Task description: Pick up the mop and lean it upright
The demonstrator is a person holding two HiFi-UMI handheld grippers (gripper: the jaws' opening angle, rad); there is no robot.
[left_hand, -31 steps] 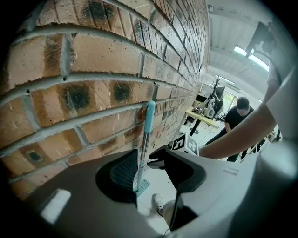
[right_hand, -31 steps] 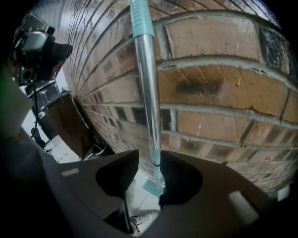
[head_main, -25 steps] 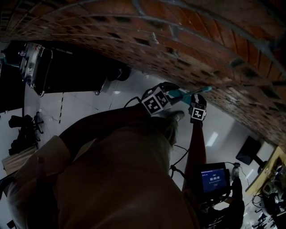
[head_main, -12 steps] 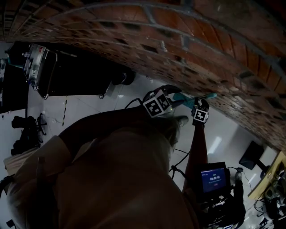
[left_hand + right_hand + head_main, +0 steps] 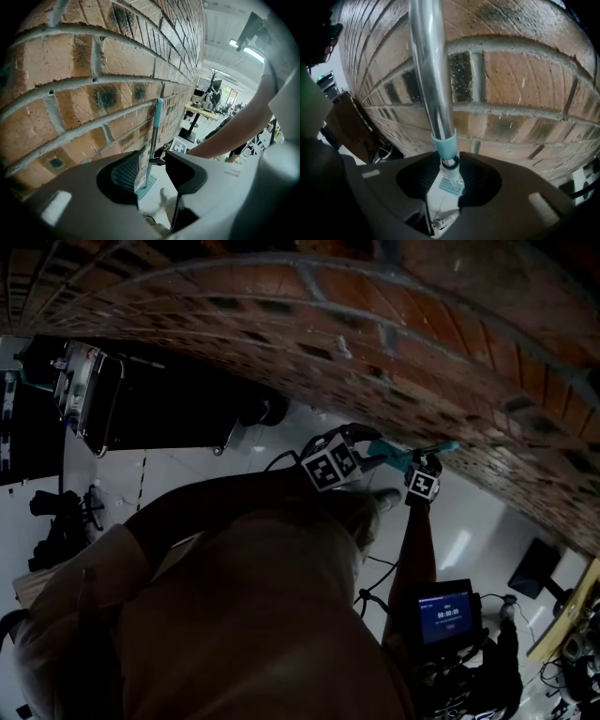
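Now: the mop (image 5: 153,140) stands near upright against the brick wall (image 5: 70,93). Its flat teal mop head (image 5: 145,190) sits on the floor (image 5: 157,199) at the foot of the wall, and the teal upper grip runs up along the bricks. The right tool (image 5: 450,176) is clamped on the silver pole just below its teal collar, with the wall directly behind the pole. I cannot tell whether the pole actually touches the bricks. The left tool (image 5: 151,172) has its jaws apart with nothing between them. It sits back from the wall, off the handle, and looks at the mop from a distance. Change over the last second, from the head view: both tools and the teal grip end have drifted a little closer to the wall. The right tool's marker cube (image 5: 422,484) is now just beside the brickwork, and the grasp is unaltered throughout. Judgement: the lift is done and the lean is in its closing stage. The one-tool hold suggests the pole's weight is passing to the wall. What remains is to confirm that the grip end rests on the bricks, then let go gently. Risk: the mop head could slide out along the smooth floor away from the wall once the pole is released.
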